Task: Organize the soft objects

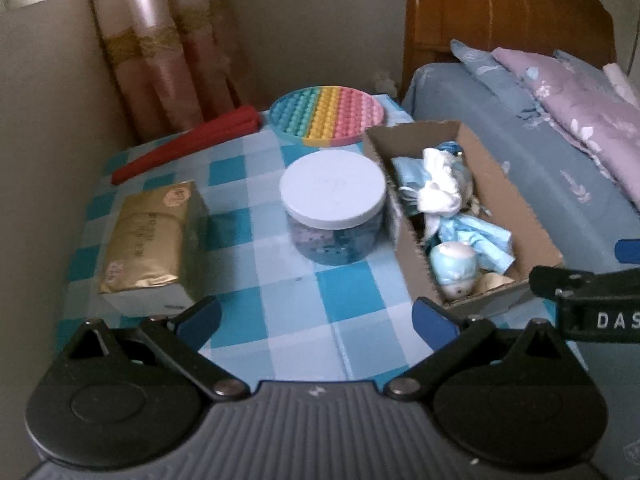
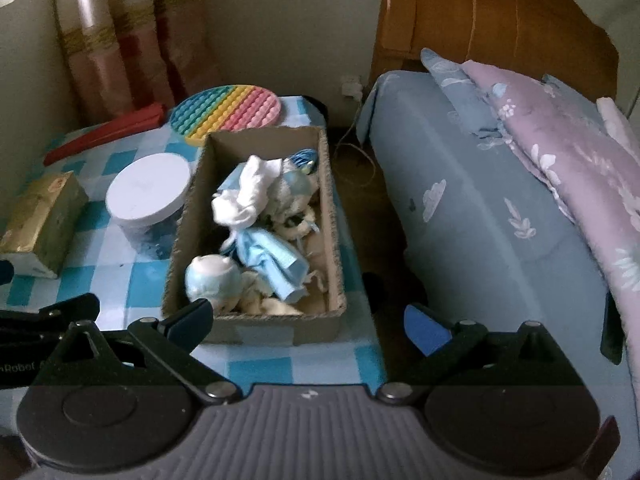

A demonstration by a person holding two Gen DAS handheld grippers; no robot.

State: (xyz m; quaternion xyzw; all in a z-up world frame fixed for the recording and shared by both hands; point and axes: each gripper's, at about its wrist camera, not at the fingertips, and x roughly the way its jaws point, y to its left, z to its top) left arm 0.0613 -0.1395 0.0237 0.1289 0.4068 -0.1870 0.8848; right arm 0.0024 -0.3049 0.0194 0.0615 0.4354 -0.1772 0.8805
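Cardboard box [image 2: 256,320] of soft things sits on the checked counter [image 1: 280,320], both claws wide and empty.
Inside the box, at centre of the right wrist view, lie a white sock [image 2: 248,192], a pale blue cloth [image 2: 272,256] and a small plush toy [image 2: 212,276]. Left of it stand a white-lidded jar [image 1: 332,188] and a gold packet [image 1: 148,236]; a rainbow bubble mat [image 1: 326,114] lies at upper centre. Left claw [image 1: 316,320] hangs over bare cloth, right claw [image 2: 308,328] above the box's near corner, nothing between the fingers of either.
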